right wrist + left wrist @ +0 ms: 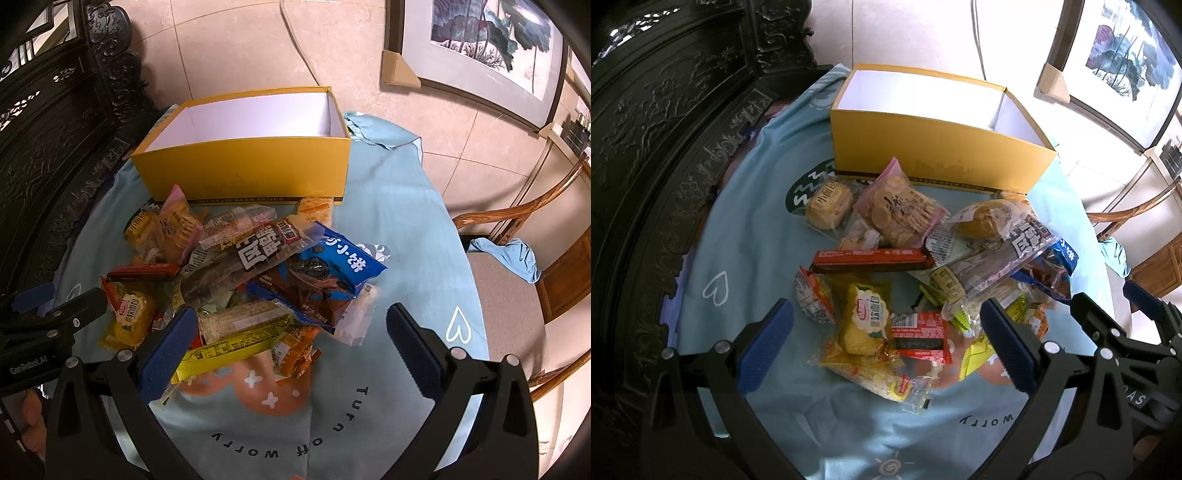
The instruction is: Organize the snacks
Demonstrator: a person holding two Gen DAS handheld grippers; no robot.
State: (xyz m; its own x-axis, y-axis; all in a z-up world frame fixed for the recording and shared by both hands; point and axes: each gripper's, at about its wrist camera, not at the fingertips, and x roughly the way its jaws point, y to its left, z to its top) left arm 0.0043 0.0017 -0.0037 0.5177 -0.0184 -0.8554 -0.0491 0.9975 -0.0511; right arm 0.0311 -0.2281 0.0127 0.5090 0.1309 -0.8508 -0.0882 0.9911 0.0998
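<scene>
Left wrist view: snack packets [905, 266] lie heaped mid-frame below the empty yellow box [942, 155]. Both the left gripper [886, 347] and right gripper [291, 343] gape, empty. Light, crinkly, slippery wrappers; pinch a sealed edge.

Right tool [291, 343]: hanging wide open above the snack pile [243, 273], gripping nothing.
Yellow box [243, 166]: sitting empty just behind the pile.
Blue cookie bag [343, 258]: lying on top.
Tabletop [399, 229]: wearing a light-blue cloth.
</scene>
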